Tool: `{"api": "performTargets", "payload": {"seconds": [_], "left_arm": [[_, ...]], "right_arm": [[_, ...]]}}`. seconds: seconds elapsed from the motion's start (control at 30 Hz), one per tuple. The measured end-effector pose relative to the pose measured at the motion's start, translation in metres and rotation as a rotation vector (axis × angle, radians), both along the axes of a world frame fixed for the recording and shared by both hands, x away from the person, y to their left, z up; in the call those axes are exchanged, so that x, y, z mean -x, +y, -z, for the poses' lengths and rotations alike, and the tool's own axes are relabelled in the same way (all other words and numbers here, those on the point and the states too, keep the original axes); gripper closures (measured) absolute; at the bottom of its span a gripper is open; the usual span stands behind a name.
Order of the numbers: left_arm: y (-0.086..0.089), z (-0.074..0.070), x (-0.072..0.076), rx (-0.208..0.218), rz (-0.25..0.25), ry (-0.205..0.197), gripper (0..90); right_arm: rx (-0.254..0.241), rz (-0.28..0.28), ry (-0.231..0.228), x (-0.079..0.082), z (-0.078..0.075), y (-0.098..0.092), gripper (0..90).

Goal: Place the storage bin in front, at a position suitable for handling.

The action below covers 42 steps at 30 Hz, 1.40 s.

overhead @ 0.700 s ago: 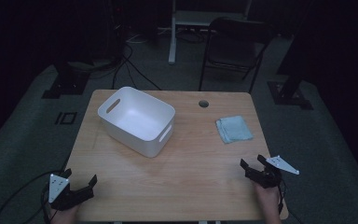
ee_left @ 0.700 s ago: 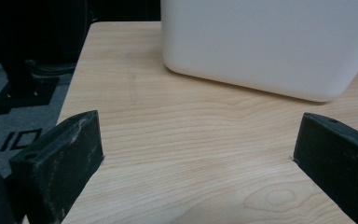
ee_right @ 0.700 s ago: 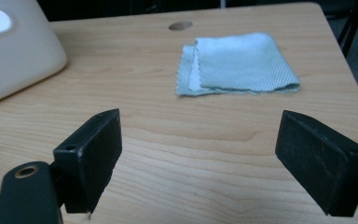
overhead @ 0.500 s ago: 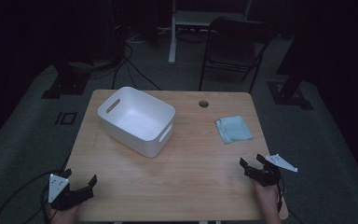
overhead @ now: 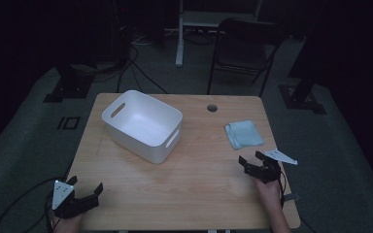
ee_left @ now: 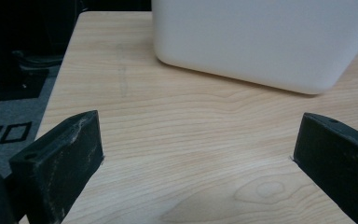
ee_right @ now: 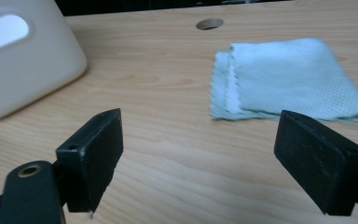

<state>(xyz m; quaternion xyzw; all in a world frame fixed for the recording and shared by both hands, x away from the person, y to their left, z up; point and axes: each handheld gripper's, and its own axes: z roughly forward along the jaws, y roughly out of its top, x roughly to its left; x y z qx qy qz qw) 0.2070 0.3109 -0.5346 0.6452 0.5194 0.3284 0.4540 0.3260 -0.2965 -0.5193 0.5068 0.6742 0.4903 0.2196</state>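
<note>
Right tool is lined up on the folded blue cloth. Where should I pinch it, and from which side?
Take the cloth at its near layered edge, coming low from the person's side. It lies flat, so the stacked folds there probably offer the most to pinch. The right tool is open.

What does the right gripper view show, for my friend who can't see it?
A folded light blue cloth lies on a wooden table just beyond the right gripper, whose black jaws stand wide open with nothing between them. A white bin sits at the left.

Wooden table (overhead: 199,184) carries bin (overhead: 143,125) (white) and cloth (overhead: 243,134).
</note>
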Motion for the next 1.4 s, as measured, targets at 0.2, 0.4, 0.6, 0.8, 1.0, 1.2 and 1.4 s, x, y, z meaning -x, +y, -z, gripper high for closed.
{"api": "performTargets", "payload": {"seconds": [0.2, 0.4, 0.6, 0.8, 1.0, 1.2, 1.4], "left_arm": [[-0.005, -0.002, 0.001, -0.013, 0.024, -0.004, 1.4], [-0.006, -0.002, 0.001, -0.015, 0.034, -0.002, 1.4], [-0.005, -0.001, 0.001, 0.009, 0.036, 0.001, 1.4], [-0.004, -0.001, 0.001, 0.015, 0.035, 0.001, 1.4], [-0.005, -0.001, 0.001, 0.015, 0.045, 0.004, 1.3], [-0.004, -0.001, 0.001, 0.02, 0.047, 0.006, 1.4], [-0.004, 0.0, 0.0, 0.021, 0.052, 0.01, 1.4]], "right_arm": [[-0.006, -0.03, 0.002, -0.014, -0.004, 0.015, 15.3], [-0.037, -0.059, -0.006, -0.029, -0.013, 0.029, 15.3], [-0.029, -0.099, -0.009, -0.042, -0.022, 0.045, 15.3], [-0.029, -0.132, -0.014, -0.053, -0.033, 0.06, 15.3], [-0.024, -0.168, -0.032, -0.064, -0.044, 0.079, 15.3], [-0.027, -0.199, -0.03, -0.077, -0.05, 0.098, 15.3], [-0.042, -0.233, -0.024, -0.086, -0.056, 0.117, 15.4]]}}
